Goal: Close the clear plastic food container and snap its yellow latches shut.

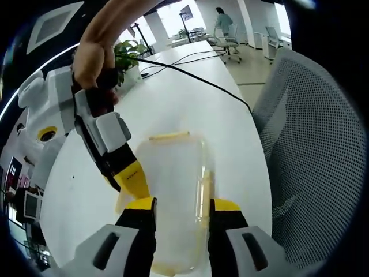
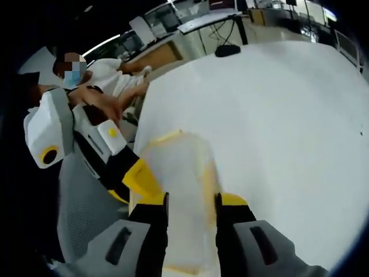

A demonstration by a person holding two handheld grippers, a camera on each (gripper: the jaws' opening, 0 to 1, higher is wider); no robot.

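In the left gripper view, the left gripper is seen with its jaws apart, set over the near end of the clear container — whether the tips touch it cannot be told. The container lies on the white table, a yellow latch at its far end. The right gripper reaches in against the container's side. In the right gripper view, its jaws are likewise spread astride the container, beside a grey mesh chair.

Container near end — hidden behind gripper fingers.
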